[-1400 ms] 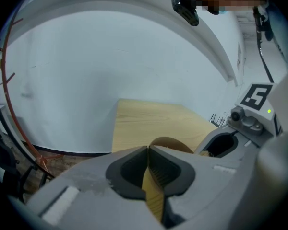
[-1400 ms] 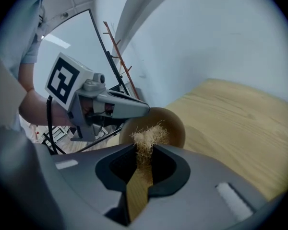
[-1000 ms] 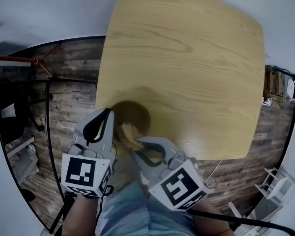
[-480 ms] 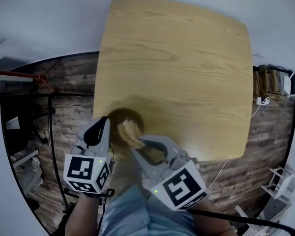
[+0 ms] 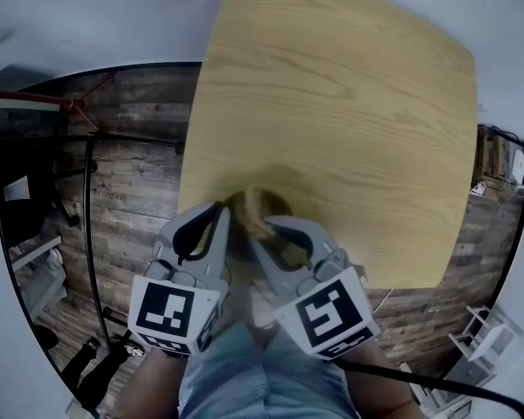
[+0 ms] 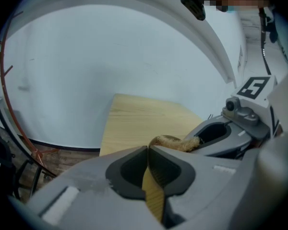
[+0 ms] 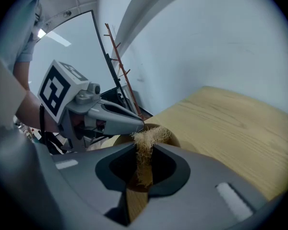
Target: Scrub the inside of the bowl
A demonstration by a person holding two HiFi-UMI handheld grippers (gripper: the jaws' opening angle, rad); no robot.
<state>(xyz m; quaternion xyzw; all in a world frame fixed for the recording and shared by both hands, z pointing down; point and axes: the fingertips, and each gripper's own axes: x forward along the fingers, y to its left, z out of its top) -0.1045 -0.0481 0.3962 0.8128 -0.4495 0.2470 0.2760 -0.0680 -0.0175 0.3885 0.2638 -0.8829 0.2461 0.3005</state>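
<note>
A brown wooden bowl (image 5: 278,204) sits near the near left edge of the light wooden table (image 5: 349,103), mostly hidden behind both grippers. My left gripper (image 5: 220,213) is shut on the bowl's rim; in the left gripper view the bowl wall (image 6: 152,191) runs edge-on between the jaws of the left gripper (image 6: 148,150). My right gripper (image 5: 264,225) is shut on a tan fibrous scrubber (image 5: 251,204). In the right gripper view the scrubber (image 7: 144,145) sticks out of the right gripper (image 7: 144,152) over the bowl's rim (image 7: 167,134), just beside the left gripper's tips.
The table's far and right parts show bare wood. A dark wood-plank floor (image 5: 122,190) lies left of and below the table. A black metal frame (image 5: 87,208) and a red rod (image 5: 35,101) stand at the left. Cables and small items lie at the right edge (image 5: 506,160).
The scrubber has moved from the bowl's near side toward its far rim, and the two grippers now stand closer together. The head view has shifted a little.
</note>
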